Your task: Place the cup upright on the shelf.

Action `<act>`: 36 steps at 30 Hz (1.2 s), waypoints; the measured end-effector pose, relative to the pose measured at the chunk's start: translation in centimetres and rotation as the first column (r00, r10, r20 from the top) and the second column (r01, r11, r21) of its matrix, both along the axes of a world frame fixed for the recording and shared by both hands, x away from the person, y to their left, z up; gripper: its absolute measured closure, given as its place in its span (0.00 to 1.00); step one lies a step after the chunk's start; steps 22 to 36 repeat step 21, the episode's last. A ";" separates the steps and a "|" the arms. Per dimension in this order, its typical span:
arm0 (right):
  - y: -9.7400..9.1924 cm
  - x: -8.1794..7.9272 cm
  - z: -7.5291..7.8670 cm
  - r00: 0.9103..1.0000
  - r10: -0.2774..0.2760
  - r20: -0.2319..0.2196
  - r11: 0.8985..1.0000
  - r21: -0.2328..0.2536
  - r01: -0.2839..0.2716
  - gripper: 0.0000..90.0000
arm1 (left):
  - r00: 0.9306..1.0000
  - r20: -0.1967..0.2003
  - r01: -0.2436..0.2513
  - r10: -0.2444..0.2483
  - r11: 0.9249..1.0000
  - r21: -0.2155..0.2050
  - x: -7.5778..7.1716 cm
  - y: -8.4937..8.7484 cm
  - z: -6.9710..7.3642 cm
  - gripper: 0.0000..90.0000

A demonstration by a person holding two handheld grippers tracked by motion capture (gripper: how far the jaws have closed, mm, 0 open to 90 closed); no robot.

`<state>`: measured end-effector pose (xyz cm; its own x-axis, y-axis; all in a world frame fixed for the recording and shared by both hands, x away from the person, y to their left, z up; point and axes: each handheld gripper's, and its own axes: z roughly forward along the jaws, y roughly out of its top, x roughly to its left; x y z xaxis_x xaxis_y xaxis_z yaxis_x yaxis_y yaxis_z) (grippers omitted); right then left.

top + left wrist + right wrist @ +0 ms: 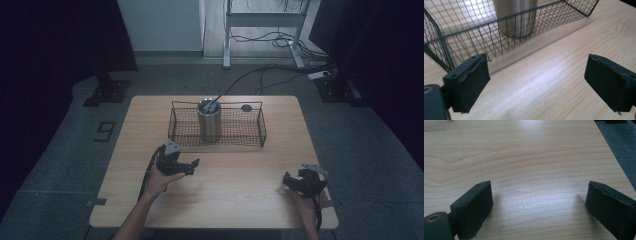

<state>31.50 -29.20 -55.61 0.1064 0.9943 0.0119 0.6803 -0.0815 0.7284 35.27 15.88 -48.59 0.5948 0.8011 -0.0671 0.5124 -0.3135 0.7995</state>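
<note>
A steel cylindrical tumbler point(210, 120) stands upright inside a black wire basket point(248, 136) at the back middle of the wooden table point(235, 195). In the left gripper view the tumbler point(515, 17) shows behind the basket's mesh wall point(474, 37). My left gripper point(192, 167) hovers just in front of the basket's left part, open and empty, its jaws wide apart point(537, 85). My right gripper point(290, 181) rests near the table's front right corner, open with nothing between its fingers point(539, 207).
A small dark round object point(246, 107) lies on the table behind the basket. A cable point(240, 82) runs from the tumbler's top off the table's far edge. A desk frame point(265, 20) and floor cables stand beyond the table.
</note>
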 end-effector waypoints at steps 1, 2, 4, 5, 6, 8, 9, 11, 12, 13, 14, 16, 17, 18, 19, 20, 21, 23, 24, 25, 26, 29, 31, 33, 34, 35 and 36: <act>0.0 0.0 0.0 1.000 0.000 0.000 1.000 0.000 0.000 0.08 | 1.000 -0.003 0.001 -0.001 1.000 0.004 -0.3 0.1 -0.2 0.07; 0.0 0.0 0.0 1.000 0.000 0.000 1.000 0.000 0.000 0.08 | 1.000 -0.002 0.002 -0.002 1.000 0.008 -0.6 0.1 -0.5 0.08; 0.0 0.0 0.0 1.000 0.000 0.000 1.000 0.000 0.000 0.08 | 1.000 -0.005 0.006 -0.006 1.000 0.025 -1.2 0.1 -0.9 0.08; 0.0 0.0 0.0 1.000 0.000 0.000 1.000 0.000 0.000 0.08 | 1.000 -0.004 0.008 -0.008 0.999 0.034 -1.5 0.0 -1.2 0.08; 0.0 0.0 0.0 1.000 0.000 0.000 1.000 0.000 0.000 0.08 | 1.000 0.003 0.010 -0.010 0.999 0.041 -1.9 -0.1 -1.4 0.08; 0.0 0.0 0.0 1.000 0.000 0.000 1.000 0.000 0.000 0.08 | 1.000 0.010 0.015 -0.015 0.999 0.032 -2.5 -0.2 -1.8 0.10; 0.0 0.0 0.0 1.000 0.000 0.000 1.000 0.000 0.000 0.08 | 1.000 0.009 0.017 -0.017 0.999 0.031 -2.7 -0.2 -1.9 0.10; 0.0 0.0 0.0 1.000 0.000 0.000 1.000 0.000 0.000 0.08 | 1.000 0.007 0.017 -0.017 0.999 0.030 -2.8 -0.2 -2.1 0.10; 0.0 0.0 0.0 1.000 0.000 0.000 1.000 0.000 0.000 0.08 | 1.000 0.001 0.015 -0.015 1.000 0.022 -3.0 -0.2 -2.4 0.10; 0.0 0.0 0.0 1.000 0.000 0.000 1.000 0.000 0.000 0.08 | 1.000 -0.005 0.014 -0.013 1.000 0.022 -3.1 -0.1 -2.5 0.10; 0.0 0.0 0.0 1.000 0.000 0.000 1.000 0.000 0.000 0.08 | 1.000 -0.006 0.009 -0.008 1.000 0.019 -3.2 0.0 -2.7 0.10; 0.0 0.0 0.0 1.000 0.000 0.000 1.000 0.000 0.000 0.08 | 1.000 -0.008 -0.001 0.001 1.000 0.011 -3.3 0.0 -2.9 0.12; 0.0 0.0 0.0 1.000 0.000 0.000 1.000 0.000 0.000 0.08 | 1.000 -0.008 -0.001 0.001 1.000 0.011 -3.3 0.0 -2.9 0.13; 0.0 0.0 0.0 1.000 0.000 0.000 1.000 0.000 0.000 0.08 | 1.000 -0.009 0.000 0.000 1.000 0.024 -3.2 0.1 -3.0 0.13; 0.0 0.0 0.0 1.000 0.000 0.000 1.000 0.000 0.000 0.08 | 1.000 -0.010 -0.005 0.005 1.000 0.011 -3.2 0.1 -2.9 0.13; 0.0 0.0 0.0 1.000 0.000 0.000 1.000 0.000 0.000 0.08 | 1.000 -0.010 -0.010 0.010 1.000 0.004 -3.1 0.2 -2.9 0.14; 0.0 0.0 0.0 1.000 0.000 0.000 1.000 0.000 0.000 0.08 | 1.000 -0.010 -0.010 0.010 1.000 0.004 -3.1 0.2 -2.9 0.15; 0.0 0.0 0.0 1.000 0.000 0.000 1.000 0.000 0.000 0.08 | 1.000 -0.010 -0.010 0.010 1.000 0.004 -3.1 0.2 -2.9 0.15; 0.0 0.0 0.0 1.000 0.000 0.000 1.000 0.000 0.000 0.08 | 1.000 -0.010 -0.010 0.010 1.000 0.004 -3.1 0.2 -2.9 0.15; 0.0 0.0 0.0 1.000 0.000 0.000 1.000 0.000 0.000 0.08 | 1.000 -0.010 -0.010 0.010 1.000 0.004 -3.1 0.2 -2.9 0.15; 0.0 0.0 0.0 1.000 0.000 0.000 1.000 0.000 0.000 0.08 | 1.000 -0.010 -0.010 0.010 1.000 0.004 -3.1 0.2 -2.9 0.15; 0.0 0.0 0.0 1.000 0.000 0.000 1.000 0.000 0.000 0.08 | 1.000 -0.010 -0.010 0.010 1.000 0.004 -3.1 0.2 -2.9 0.15; 0.0 0.0 0.0 1.000 0.000 0.000 1.000 0.000 0.000 0.08 | 1.000 -0.010 -0.010 0.010 1.000 0.004 -3.1 0.2 -2.9 0.15; 0.0 0.0 0.0 1.000 0.000 0.000 1.000 0.000 0.000 0.08 | 1.000 -0.010 -0.010 0.010 1.000 0.004 -3.1 0.2 -2.9 0.15; 0.0 0.0 0.0 1.000 0.000 0.000 1.000 0.000 0.000 0.08 | 1.000 -0.010 -0.010 0.010 1.000 0.004 -3.1 0.2 -2.9 0.15; 0.0 0.0 0.0 1.000 0.000 0.000 1.000 0.000 0.000 0.08 | 1.000 -0.010 -0.010 0.010 1.000 0.004 -3.1 0.2 -2.9 0.15; 0.0 0.0 0.0 1.000 0.000 0.000 1.000 0.000 0.000 0.08 | 1.000 -0.010 -0.010 0.010 1.000 0.004 -3.1 0.2 -2.9 0.15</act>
